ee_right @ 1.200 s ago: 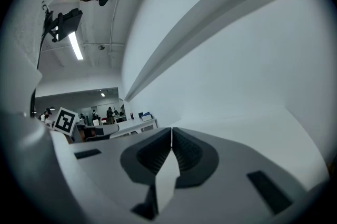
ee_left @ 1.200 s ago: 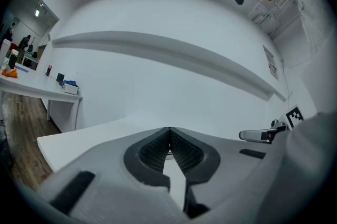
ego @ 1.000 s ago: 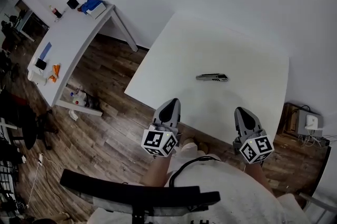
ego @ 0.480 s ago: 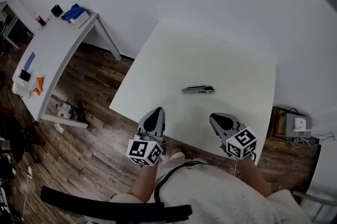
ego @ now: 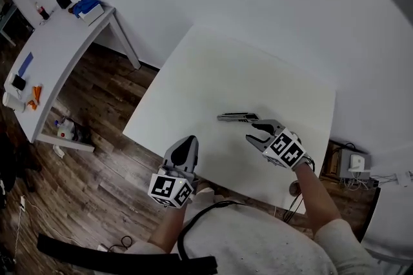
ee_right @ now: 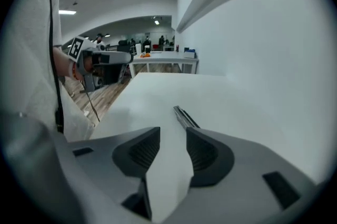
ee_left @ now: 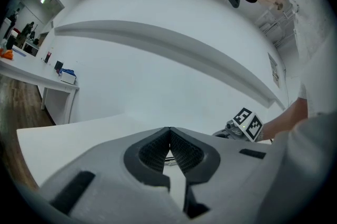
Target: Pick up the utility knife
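The utility knife point(ego: 237, 117), slim and dark grey, lies flat near the middle of the white table point(ego: 213, 67). My right gripper point(ego: 254, 132) is tilted down over the table just short of the knife's right end. Its jaws are opening and nothing is between them. In the right gripper view the knife point(ee_right: 184, 115) runs away from the tip of the right finger, ahead of the gripper point(ee_right: 172, 133). My left gripper point(ego: 188, 140) hangs at the table's near edge, level and shut, with its pads meeting at the tips point(ee_left: 169, 131).
A second white table point(ego: 55, 67) stands at the far left with a blue object point(ego: 84, 4) and small items on it. Wooden floor point(ego: 97, 157) lies between the tables. A pale box with cables point(ego: 353, 164) sits on the floor at the right. A wall runs behind the table.
My right gripper has come forward and down over the table to the knife's right end, rolled over, and its jaws have parted. The left gripper has edged slightly forward and stays shut.
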Demonstrator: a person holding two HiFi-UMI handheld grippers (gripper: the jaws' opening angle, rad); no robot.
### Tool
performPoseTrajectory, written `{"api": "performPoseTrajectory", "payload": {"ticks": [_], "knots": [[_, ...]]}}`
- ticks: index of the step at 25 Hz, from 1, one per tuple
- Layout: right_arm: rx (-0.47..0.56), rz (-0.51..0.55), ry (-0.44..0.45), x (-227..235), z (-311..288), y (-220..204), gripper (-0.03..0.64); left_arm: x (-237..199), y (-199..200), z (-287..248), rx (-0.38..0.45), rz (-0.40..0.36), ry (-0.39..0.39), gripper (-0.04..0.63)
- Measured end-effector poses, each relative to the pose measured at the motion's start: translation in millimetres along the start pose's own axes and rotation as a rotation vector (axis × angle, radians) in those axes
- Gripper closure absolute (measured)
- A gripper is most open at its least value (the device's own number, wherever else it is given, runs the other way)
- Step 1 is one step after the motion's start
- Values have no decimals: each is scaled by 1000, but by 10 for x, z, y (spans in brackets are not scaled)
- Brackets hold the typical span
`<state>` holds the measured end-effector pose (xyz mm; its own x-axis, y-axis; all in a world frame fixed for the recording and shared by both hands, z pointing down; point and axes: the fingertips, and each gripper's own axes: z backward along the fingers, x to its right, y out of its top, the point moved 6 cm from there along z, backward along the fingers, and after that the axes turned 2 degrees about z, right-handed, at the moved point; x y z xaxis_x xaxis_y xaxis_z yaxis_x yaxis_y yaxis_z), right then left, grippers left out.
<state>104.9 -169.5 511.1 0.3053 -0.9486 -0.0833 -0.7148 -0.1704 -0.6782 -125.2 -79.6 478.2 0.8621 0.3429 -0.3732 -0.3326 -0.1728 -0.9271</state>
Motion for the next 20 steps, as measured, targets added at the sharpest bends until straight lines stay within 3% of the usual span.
{"api": "performPoseTrajectory", "payload": {"ticks": [8, 20], "knots": [[-203, 215, 119, 340, -424, 74, 437, -47, -185, 17, -11, 11, 10, 588], [-300, 231, 219, 492, -785, 24, 406, -90, -341, 121, 20, 21, 29, 589]]}}
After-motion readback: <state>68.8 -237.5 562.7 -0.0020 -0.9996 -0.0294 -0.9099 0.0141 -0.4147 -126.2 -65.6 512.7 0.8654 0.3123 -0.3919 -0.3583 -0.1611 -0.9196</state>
